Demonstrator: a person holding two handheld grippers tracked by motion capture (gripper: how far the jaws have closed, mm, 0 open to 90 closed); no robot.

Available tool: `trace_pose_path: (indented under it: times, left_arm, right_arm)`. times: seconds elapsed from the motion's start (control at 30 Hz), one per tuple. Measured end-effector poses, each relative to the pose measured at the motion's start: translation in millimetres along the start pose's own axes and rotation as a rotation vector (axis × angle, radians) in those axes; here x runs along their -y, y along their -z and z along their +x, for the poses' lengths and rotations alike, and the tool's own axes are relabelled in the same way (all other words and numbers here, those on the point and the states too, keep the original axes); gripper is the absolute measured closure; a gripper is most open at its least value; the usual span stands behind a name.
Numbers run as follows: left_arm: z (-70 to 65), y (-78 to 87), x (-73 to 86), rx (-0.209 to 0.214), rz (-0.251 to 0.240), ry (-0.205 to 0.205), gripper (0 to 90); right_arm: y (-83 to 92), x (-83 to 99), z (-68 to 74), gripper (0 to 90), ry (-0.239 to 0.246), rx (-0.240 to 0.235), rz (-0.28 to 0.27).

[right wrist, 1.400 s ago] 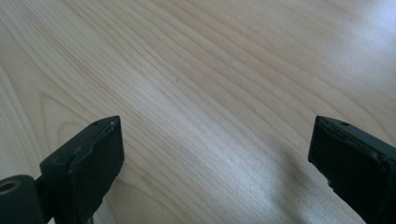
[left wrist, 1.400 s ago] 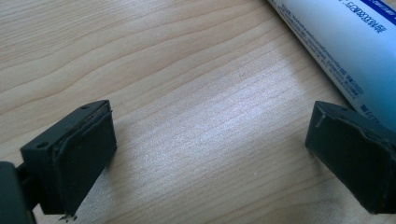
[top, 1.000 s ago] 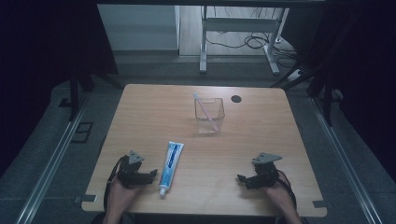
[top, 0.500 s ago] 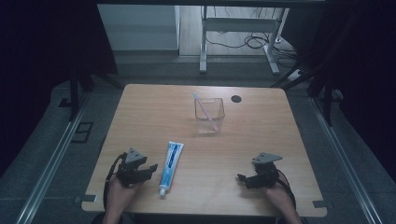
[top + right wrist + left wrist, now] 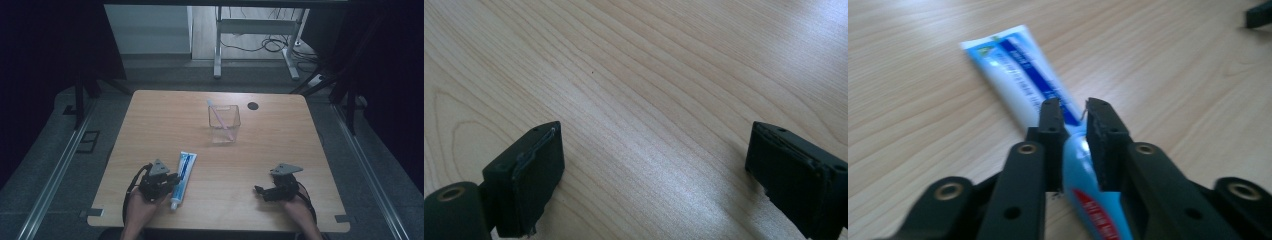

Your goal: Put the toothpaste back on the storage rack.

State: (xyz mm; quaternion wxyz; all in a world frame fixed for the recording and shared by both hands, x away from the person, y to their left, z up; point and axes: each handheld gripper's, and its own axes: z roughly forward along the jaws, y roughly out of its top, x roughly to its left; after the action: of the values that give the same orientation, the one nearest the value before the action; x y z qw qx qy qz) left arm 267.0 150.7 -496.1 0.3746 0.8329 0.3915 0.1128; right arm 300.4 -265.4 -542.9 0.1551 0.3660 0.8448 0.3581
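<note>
Clamping has just taken place at the left gripper (image 5: 1075, 112): its jaws have been closing over the last moment, and the toothpaste tube (image 5: 1023, 75) is now pinched between the two black pads, near its capped end. In the earlier high views the left gripper sat just left of the tube with its jaws apart; now it is seen over the tube's near end, in the near-left part of the table (image 5: 280, 135). A grasp can therefore be judged as made, and a lift of the tube is likely the step that follows.

The tube's flat crimped end is pointed away, toward the clear square container (image 5: 224, 124) standing at the table's middle-far part, in which a pink toothbrush (image 5: 218, 113) is leaned.

The left hand (image 5: 140, 207) is held low, reaching in from the near edge, with the gripper angled rightward and slightly down. The right gripper (image 5: 260, 190) is held at the near right, well apart from the tube, its jaws spread wide with only bare wood between them.
</note>
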Motion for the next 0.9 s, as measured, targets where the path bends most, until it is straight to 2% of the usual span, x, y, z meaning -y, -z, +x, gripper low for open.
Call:
trace_pose_path:
  times: [0.17, 0.33, 0.5, 0.6, 0.9]
  left_arm:
    - [-12.4, -10.0, -3.2, 0.031, 0.048, -0.036, 84.6]
    - [-19.0, -18.2, -2.4, 0.046, 0.091, -0.049, 85.5]
    - [-22.7, -23.4, 0.6, 0.041, 0.133, -0.055, 85.9]
    - [-23.8, -24.3, 1.0, 0.023, 0.151, -0.072, 86.2]
    - [-13.8, -18.7, 7.1, -0.007, 0.168, -0.072, 84.1]
  right_arm:
    - [0.2, 0.0, 0.0, 9.7, -0.003, 0.003, -0.001]
    - [0.2, 0.1, 0.0, 9.9, -0.003, 0.003, -0.002]
    - [0.2, 0.1, 0.0, 10.0, -0.003, 0.003, -0.002]
    - [0.2, 0.1, 0.0, 10.0, -0.004, 0.003, -0.002]
    - [0.2, 0.1, 0.0, 10.0, -0.003, 0.003, -0.002]
